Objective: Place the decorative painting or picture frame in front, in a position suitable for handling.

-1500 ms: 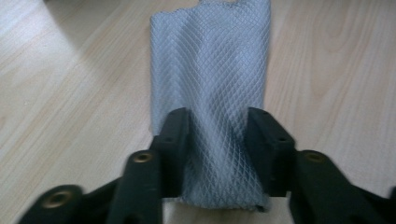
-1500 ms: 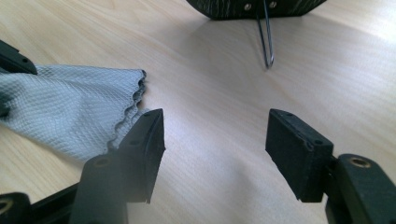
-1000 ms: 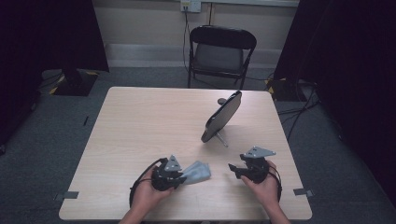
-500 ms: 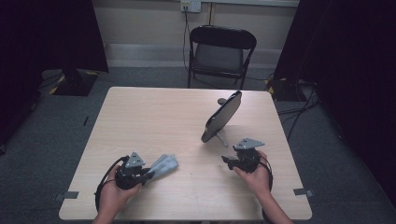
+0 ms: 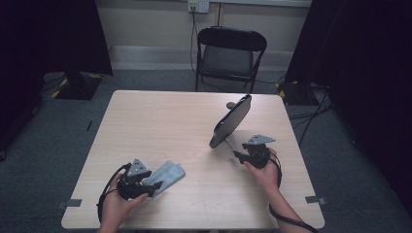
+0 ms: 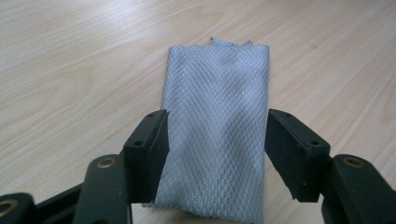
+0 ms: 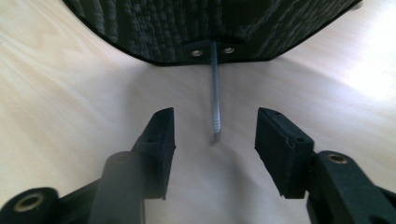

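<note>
A folded grey cloth [image 5: 170, 173] [image 6: 217, 116] lies flat on the table's near left. My left gripper [image 5: 154, 185] [image 6: 215, 140] is open around its near end. Its jaws have just been opening and stand at the cloth's two edges without pinching it. A black oval panel [image 5: 232, 120] [image 7: 210, 23] leans tilted on a thin metal rod [image 5: 227, 142] [image 7: 215, 98] at the right. My right gripper [image 5: 237, 156] [image 7: 215, 128] is open just in front of the rod's lower end. Its jaws have just been closing, and the rod's tip stands between them, untouched.
The light wooden table [image 5: 160, 121] is bare across its middle and far left. A black folding chair [image 5: 228, 53] stands behind the far edge. Cables trail on the grey floor to the right. A cable runs from each gripper past the person's wrists.
My left hand has slid left along the near edge with the cloth, then its jaws opened. My right hand has moved away from the person toward the rod, and its jaws have narrowed.
</note>
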